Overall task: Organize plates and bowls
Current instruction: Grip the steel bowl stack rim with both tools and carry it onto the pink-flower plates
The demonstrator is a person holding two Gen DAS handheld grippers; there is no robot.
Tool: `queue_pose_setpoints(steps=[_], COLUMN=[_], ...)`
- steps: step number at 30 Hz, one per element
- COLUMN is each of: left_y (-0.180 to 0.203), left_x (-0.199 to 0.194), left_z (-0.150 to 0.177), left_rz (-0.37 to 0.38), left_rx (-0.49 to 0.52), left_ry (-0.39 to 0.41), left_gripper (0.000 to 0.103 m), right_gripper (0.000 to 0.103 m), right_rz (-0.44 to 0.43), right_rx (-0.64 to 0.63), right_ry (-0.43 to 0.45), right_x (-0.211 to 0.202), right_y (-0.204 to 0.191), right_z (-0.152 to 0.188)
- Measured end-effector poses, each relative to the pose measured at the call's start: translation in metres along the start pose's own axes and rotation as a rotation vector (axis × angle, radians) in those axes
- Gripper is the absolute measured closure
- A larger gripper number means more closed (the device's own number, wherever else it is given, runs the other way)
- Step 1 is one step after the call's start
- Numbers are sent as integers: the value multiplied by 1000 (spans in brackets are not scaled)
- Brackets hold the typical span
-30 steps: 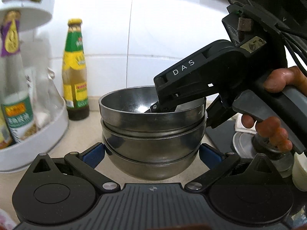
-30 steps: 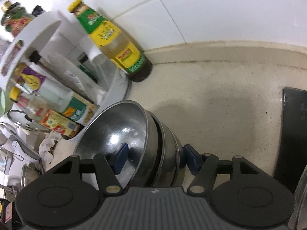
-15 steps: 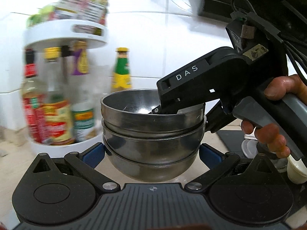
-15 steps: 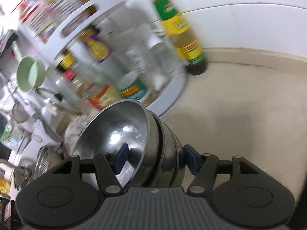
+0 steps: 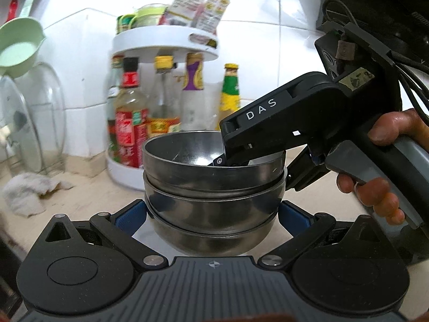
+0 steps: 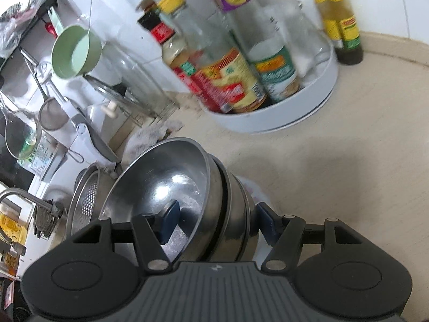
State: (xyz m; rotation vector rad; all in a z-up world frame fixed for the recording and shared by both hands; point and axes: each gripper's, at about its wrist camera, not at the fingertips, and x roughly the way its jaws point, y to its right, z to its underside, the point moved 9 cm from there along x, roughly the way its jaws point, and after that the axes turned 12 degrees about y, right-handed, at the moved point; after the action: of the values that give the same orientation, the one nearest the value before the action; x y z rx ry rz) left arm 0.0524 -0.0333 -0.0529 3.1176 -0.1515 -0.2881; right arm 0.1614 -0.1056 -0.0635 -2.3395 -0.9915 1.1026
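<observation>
A: Where is the stack of steel bowls (image 5: 213,187) being held?

B: Above the counter (image 6: 335,161), before the spice rack (image 5: 165,37). Its wall is being pinched by the right gripper (image 6: 214,221), one finger inside. The left gripper (image 5: 211,214) fingers are being kept spread beside it.

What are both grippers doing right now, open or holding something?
Left gripper: open around the stacked steel bowls.
Right gripper: shut on the stack's rim.

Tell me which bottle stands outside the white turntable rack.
The green-labelled bottle with the yellow cap, standing on the counter right of the white rack. The other bottles, such as the red-labelled one, stand inside the rack.
</observation>
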Motion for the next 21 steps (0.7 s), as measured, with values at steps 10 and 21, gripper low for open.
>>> queue_pose_setpoints(steps=[10, 21], left_y=[-25, -31], left_x=[-2, 5], left_z=[20, 34], left_rz=[-1, 16], left_rx=[-11, 7], left_ry=[-38, -49], left_gripper=[0, 0], right_gripper=[43, 43], right_rz=[27, 68], right_rx=[17, -23], right_ry=[-30, -28], right_x=[27, 41], right_y=[-11, -6], right_z=[21, 31])
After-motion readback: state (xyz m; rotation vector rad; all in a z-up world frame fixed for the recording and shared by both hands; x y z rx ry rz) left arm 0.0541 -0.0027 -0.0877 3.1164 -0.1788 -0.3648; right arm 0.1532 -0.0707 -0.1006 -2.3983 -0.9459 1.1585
